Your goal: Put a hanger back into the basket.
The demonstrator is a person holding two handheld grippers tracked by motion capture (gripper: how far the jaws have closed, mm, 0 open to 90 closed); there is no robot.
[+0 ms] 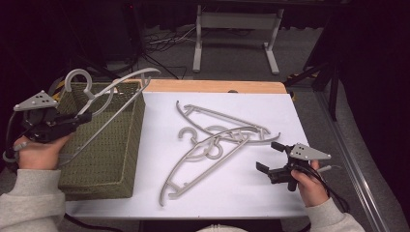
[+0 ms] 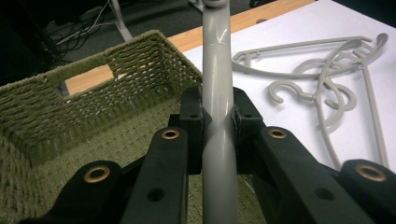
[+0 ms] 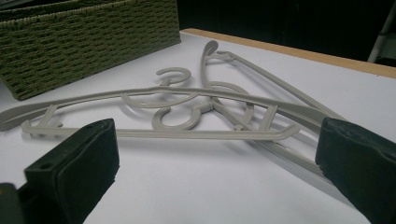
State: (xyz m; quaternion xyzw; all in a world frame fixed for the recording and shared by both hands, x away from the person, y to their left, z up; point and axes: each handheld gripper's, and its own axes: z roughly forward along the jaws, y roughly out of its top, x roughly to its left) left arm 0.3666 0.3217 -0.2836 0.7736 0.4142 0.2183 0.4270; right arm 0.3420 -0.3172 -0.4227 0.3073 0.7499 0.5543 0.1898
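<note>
A: Over the basket (image 1: 104, 145), what has the left hand-held gripper (image 1: 83, 117) got?

B: A grey plastic hanger (image 1: 113, 94). Its jaws are clamped on one of the hanger's arms; in the left gripper view the pads (image 2: 194, 114) press on that bar from both sides. The hanger hangs tilted above the basket's open top, its hook (image 1: 77, 77) beyond the far rim.

A: And the right hand-held gripper (image 1: 270, 157)?

B: Wide open, holding nothing. It rests low on the bench (image 1: 241, 193), to the right of the basket, pointed at the hangers still lying there.

A: How many are left?

B: Two, as far as I can tell: a near hanger (image 1: 203, 159) lying across a far hanger (image 1: 212, 116), hooks tangled in the middle. They lie just right of the basket.

A: How will they handle?

B: Light and fairly stiff, I'd judge, thin moulded plastic with a smooth, glossy skin, so likely to slip or swing in the pads. A long arm is the sensible place to pinch, near its middle for balance. Since the hooks overlap, lifting one may drag the other along.

A: The look of them?

B: All pale grey, curved shoulders, a straight lower bar, a rounded hook.
</note>
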